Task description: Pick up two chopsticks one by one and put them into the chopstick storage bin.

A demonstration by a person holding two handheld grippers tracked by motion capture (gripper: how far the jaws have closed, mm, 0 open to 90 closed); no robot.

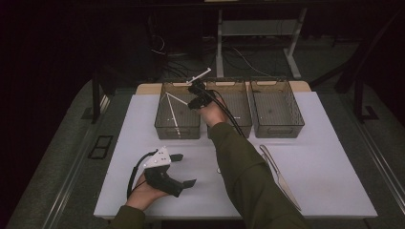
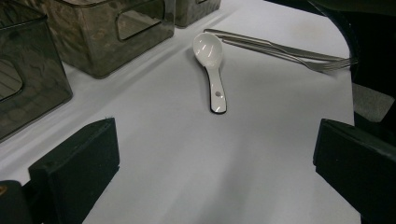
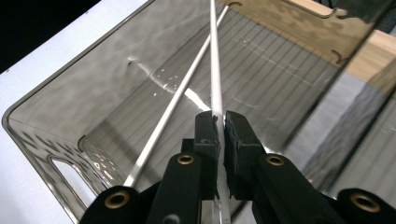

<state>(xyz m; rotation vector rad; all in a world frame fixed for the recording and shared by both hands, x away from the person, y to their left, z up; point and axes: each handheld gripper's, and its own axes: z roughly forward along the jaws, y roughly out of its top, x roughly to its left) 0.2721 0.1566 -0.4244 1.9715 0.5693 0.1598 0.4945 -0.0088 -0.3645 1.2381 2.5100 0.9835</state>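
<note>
White table (image 1: 143, 124) is bearing three smoky plastic bins; the right gripper (image 3: 221, 122) is clamping a thin white chopstick (image 3: 214, 56), seemingly over the leftmost bin (image 3: 93, 70), while the left gripper (image 1: 184, 169) is resting wide open.

White chopstick (image 3: 215, 65) being pinched between pads, slim, straight, pointing away over left smoked-plastic bin (image 3: 56, 98). Second white chopstick (image 3: 173, 105) lying slanted inside that bin, crossing under first near far end.

A white ceramic soup spoon (image 2: 211, 70) lies mid-surface, a steel knife (image 1: 282, 179) and fork (image 2: 299, 57) toward the right edge, two smoky plastic bins (image 1: 277, 107) along the far edge.
</note>
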